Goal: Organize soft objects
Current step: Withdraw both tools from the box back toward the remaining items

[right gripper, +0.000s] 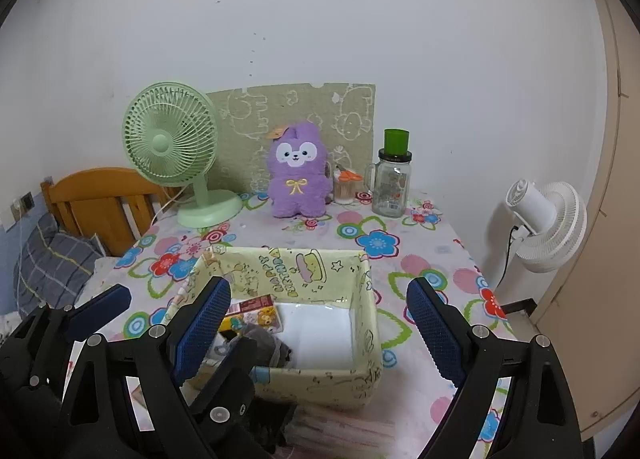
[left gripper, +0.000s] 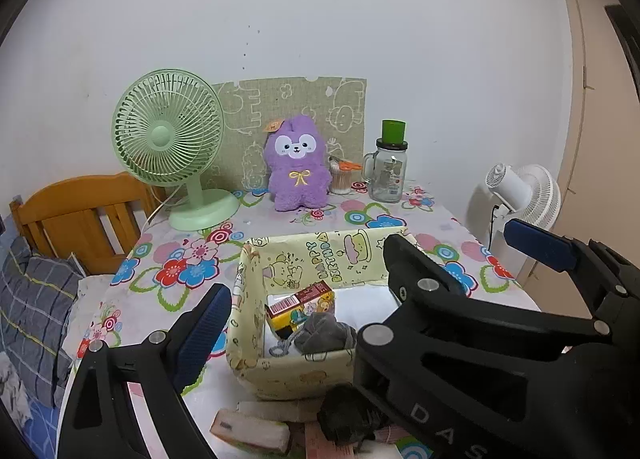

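Showing both grippers low over the near edge of the flowered tabletop. The right gripper is released, its blue pads spread wide with nothing between them. The left gripper, beside it, likewise has its fingers spread and empty. Under them, at the near edge, lie a black fuzzy bundle and a tissue pack; whether either gripper touches the bundle cannot be told. Just beyond, midway across the tabletop, stands an open yellow box. A grey cloth lies in its near left corner, touching a small carton; the rest of the white floor is bare. Along the far edge, from the left corner: a green fan, an upright purple plush backed by a green board against the wall, a swab jar, and a glass mug capped by a green cup. Off the right edge stands a white fan; off the left, a wooden headboard and a pillow.
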Tool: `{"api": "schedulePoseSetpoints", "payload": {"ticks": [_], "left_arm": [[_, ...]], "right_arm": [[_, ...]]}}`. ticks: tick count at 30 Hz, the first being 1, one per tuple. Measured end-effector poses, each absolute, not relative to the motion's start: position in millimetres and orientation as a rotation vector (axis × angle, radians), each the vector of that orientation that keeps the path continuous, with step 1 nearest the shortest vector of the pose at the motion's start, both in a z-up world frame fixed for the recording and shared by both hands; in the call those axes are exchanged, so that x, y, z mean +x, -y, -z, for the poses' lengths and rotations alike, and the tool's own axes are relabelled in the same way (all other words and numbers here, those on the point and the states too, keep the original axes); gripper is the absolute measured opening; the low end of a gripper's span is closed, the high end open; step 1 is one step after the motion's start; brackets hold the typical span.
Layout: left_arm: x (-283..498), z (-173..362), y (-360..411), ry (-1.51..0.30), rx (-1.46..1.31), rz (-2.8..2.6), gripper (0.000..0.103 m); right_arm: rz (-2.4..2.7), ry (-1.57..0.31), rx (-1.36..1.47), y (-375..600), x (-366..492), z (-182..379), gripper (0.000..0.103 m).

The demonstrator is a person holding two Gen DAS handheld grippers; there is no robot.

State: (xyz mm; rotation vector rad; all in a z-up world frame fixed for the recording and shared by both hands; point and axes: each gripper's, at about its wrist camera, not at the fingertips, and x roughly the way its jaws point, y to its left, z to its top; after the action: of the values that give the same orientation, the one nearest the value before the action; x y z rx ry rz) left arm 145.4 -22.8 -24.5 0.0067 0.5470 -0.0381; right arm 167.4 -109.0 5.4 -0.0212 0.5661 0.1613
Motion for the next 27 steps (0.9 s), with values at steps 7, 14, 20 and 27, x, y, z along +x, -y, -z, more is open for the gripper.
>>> {"api": "schedulePoseSetpoints", "payload": {"ticks": [7, 14, 20, 27], "left_arm": [[128, 22, 24, -0.53, 0.017, 0.028, 0.095], [110, 16, 26, -0.51, 0.022, 0.031, 0.095], [97, 12, 28, -0.496, 0.02, 0.037, 0.095], [87, 11, 29, -0.481, 0.01, 0.033, 0.096]], "right_arm": [[-0.172, -0.556, -0.019, 110, 148, -10, 0.092], [-0.173, -0.539, -0.012, 111, 131, -17, 0.092], [-0.168, -0.528, -0.013, 112, 119, -21, 0.092], [-0.173, -0.521, -0.01, 114, 108, -24, 0.092]]}}
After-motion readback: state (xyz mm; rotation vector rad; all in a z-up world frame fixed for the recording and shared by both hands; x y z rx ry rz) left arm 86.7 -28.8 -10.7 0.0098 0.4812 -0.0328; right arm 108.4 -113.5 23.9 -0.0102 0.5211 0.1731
